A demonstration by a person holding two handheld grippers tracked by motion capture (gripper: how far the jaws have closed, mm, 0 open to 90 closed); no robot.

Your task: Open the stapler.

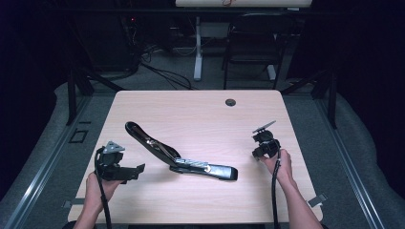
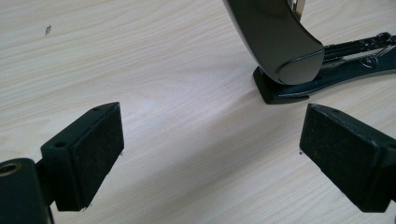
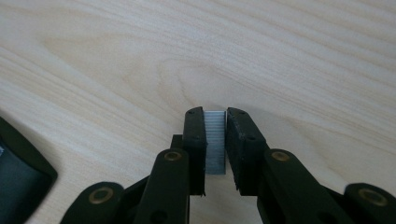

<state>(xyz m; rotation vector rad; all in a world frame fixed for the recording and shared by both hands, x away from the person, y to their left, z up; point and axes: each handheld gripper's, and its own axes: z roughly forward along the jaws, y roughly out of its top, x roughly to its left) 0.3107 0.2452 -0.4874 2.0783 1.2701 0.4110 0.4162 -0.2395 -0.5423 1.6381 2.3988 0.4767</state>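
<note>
At the middle of the bench [image 1: 200, 109] a black stapler [image 1: 181, 155] is laid swung open, its top arm raised toward the far left and its base stretched toward the near right. To the left of the stapler, the left gripper [image 1: 135, 171] is held just above the wood, pointing at it; its fingers [image 2: 95, 154] are spread wide with nothing between them, and the stapler's rounded cap is seen just beyond them. To the right of the stapler, well apart from it, the right gripper [image 3: 215, 140] is held low over the bench. Its fingers [image 3: 195, 140] are closed on a strip of staples [image 3: 215, 144], clamped upright between the pads.
</note>
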